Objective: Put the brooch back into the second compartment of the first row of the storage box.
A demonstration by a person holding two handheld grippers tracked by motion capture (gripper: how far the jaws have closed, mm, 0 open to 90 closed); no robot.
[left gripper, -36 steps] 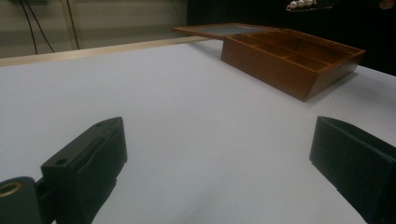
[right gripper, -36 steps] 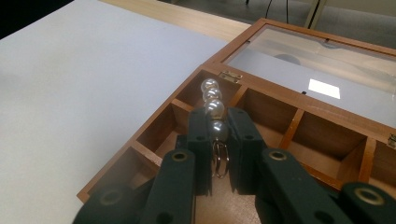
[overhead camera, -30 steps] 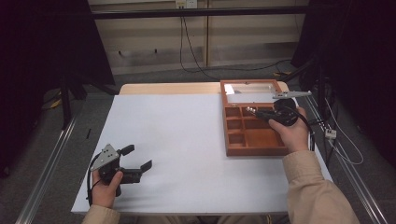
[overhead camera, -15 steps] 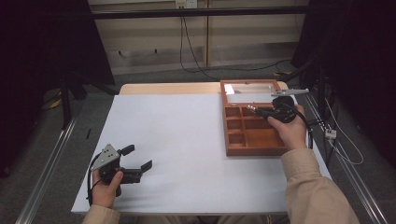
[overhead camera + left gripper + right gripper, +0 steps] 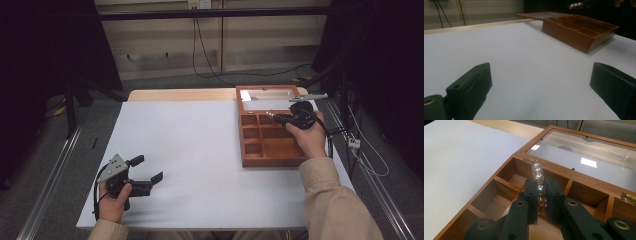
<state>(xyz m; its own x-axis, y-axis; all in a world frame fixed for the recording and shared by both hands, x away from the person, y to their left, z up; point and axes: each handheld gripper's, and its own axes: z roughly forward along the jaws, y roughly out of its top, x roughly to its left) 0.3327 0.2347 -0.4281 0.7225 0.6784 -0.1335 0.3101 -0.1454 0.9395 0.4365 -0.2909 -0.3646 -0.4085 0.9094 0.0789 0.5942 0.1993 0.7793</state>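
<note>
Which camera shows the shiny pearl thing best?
The right gripper view: the pearl piece sits close up, three pearls in a row, pinched in the right claw above the wooden box. The left gripper view shows it as tiny far-off beads. In the high view it's too small to make out.

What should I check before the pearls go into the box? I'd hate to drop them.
1. Right gripper shut on the pearl piece: ok.
2. Pearls over the box, above its compartments: ok.
3. Glass lid open and lying back: ok.
4. Compartments below free of other items: ok where visible; part is hidden by the fingers.
5. Left gripper open, on the table, far from the box: ok.
</note>
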